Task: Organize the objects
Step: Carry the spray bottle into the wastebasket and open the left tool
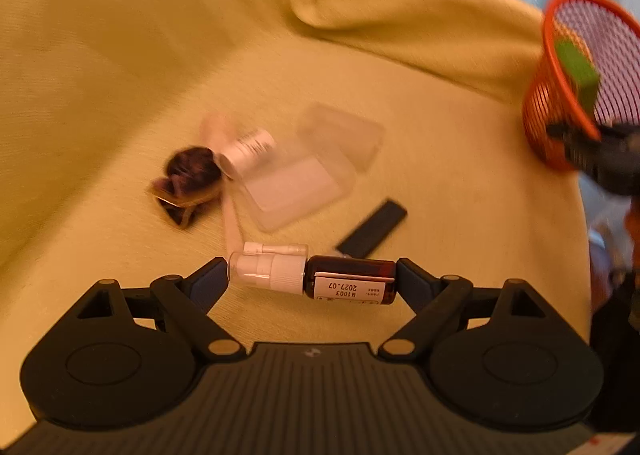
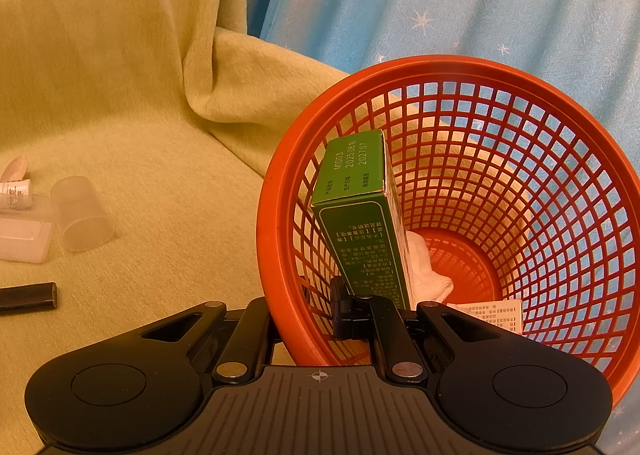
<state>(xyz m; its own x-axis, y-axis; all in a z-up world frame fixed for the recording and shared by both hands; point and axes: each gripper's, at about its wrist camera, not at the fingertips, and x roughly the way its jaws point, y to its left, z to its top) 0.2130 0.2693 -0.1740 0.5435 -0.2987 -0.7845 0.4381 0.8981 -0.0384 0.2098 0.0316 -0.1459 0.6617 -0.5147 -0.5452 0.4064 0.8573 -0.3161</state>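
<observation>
My left gripper (image 1: 312,279) is shut on a brown spray bottle (image 1: 348,281) with a white pump and clear cap, held end to end, sideways above the yellow-green cloth. My right gripper (image 2: 378,315) is shut on a green box (image 2: 360,215), which stands upright inside the orange mesh basket (image 2: 280,183); the fingers reach over the basket's near rim. The basket (image 1: 536,127) and green box (image 1: 576,67) also show at the right of the left wrist view, with the right gripper (image 1: 580,143) at its rim.
On the cloth lie a clear flat case (image 1: 296,191), a small white bottle (image 1: 248,151), a dark purple scrunchie (image 1: 192,171) and a black bar (image 1: 372,229). A clear cup (image 2: 82,215) lies nearby. White cloth (image 2: 428,275) and a leaflet (image 2: 496,315) lie inside the basket.
</observation>
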